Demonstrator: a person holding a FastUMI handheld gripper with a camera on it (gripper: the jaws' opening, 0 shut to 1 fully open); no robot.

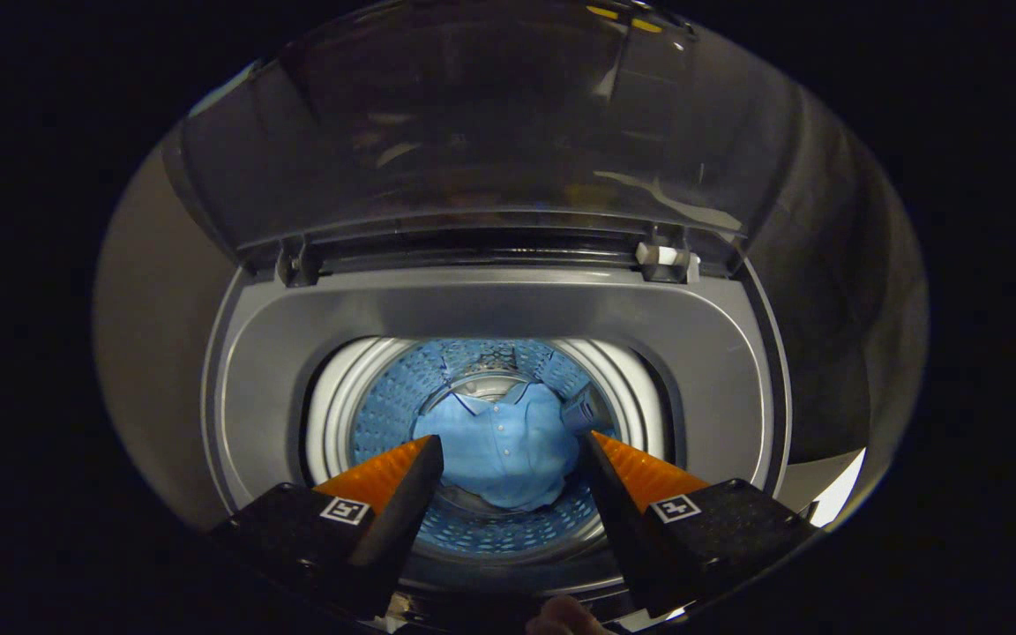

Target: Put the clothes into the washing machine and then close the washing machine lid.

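The washer point(490, 304) stands with its lid point(490, 123) raised at 12 o'clock. A blue shirt point(499, 450) lies at the bottom of the drum point(384, 406), near its centre, collar toward 12 o'clock, sleeve toward 3 o'clock.

The gripper point(508, 450) hangs above the opening, fingers spread apart, empty.

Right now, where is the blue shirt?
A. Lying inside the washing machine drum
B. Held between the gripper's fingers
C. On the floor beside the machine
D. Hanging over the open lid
A: the blue shirt lies down in the drum, beyond the open gripper, whose fingers hold nothing; the lid stands raised.
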